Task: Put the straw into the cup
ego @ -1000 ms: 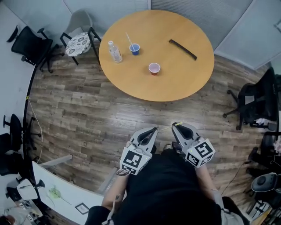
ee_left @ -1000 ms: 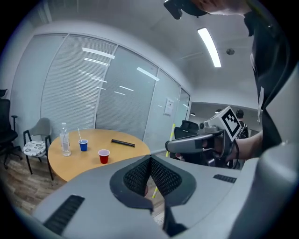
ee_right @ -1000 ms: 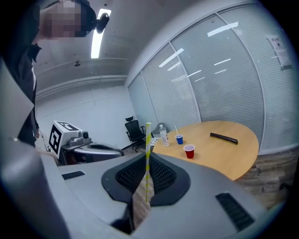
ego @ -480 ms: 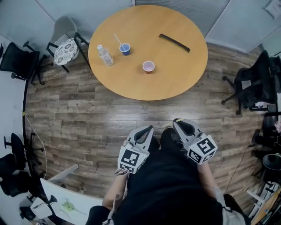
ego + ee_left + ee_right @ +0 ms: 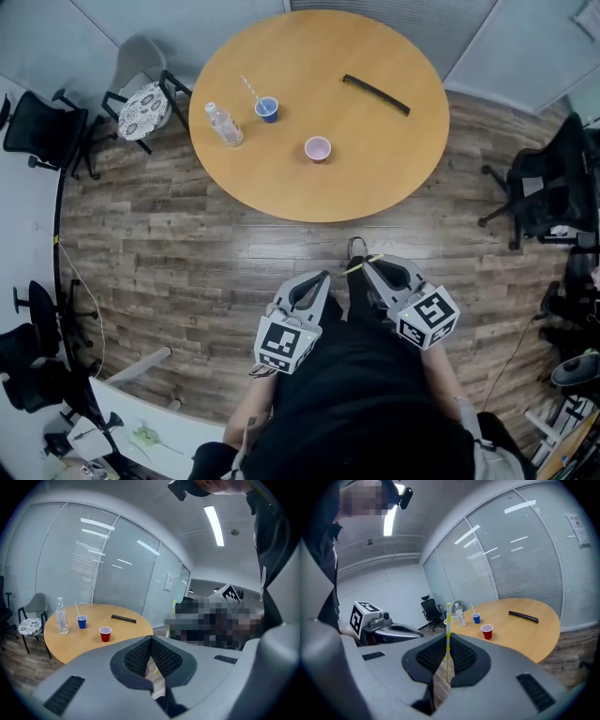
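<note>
Well short of the table (image 5: 394,159), my right gripper (image 5: 447,657) pinches the straw (image 5: 448,630) upright; the left gripper (image 5: 151,660) is clenched, empty. I'd approach the red cup (image 5: 318,148) holding the straw vertical.

Red cup (image 5: 318,148) on round table (image 5: 375,178)

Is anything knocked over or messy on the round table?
No, nothing stands out. The red cup, the blue cup with its straw and the bottle all stand upright on the table, and nothing looks spilled.
</note>
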`<state>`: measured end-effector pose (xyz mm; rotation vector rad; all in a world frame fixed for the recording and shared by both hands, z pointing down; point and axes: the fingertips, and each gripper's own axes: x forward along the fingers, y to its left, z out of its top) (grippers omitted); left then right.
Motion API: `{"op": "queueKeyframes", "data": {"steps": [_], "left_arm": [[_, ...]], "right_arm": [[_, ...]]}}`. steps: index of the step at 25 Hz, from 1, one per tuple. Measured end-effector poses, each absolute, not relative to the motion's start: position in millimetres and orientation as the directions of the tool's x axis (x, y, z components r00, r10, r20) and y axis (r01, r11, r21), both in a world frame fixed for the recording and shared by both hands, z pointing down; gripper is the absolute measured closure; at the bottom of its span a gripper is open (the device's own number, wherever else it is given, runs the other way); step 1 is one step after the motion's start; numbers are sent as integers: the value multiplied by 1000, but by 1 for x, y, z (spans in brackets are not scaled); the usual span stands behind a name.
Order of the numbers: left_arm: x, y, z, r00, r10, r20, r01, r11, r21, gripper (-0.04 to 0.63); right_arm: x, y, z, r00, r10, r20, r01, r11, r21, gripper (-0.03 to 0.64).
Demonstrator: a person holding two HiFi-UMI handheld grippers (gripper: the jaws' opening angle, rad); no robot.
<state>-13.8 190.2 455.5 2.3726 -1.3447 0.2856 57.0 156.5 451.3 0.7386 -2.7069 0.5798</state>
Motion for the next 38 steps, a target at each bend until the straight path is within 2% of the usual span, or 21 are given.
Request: {"op": "queueKeyframes", "data": {"steps": [5, 16, 25, 31, 38], "left_arm": [[-1, 165, 454, 497, -784, 373, -867, -427, 258, 584], [28, 79, 441, 407, -837, 366, -913, -375, 159, 584], [47, 38, 452, 291, -863, 412, -955, -236, 181, 584], [31, 40, 455, 231, -868, 440, -971, -175, 164, 584], [16, 34, 461, 250, -859, 448, -965, -182, 189, 584]], "right_arm": [[56, 129, 445, -867, -369, 335, -470, 828, -304, 584], [70, 45, 445, -909, -298, 292, -389, 858, -336, 584], [82, -3, 453, -942, -170, 289, -276, 882, -382, 584], [65, -12, 456, -957, -115, 268, -219, 891, -398, 584], [48, -15, 457, -956, -118, 268, -222, 890, -399, 584]]}}
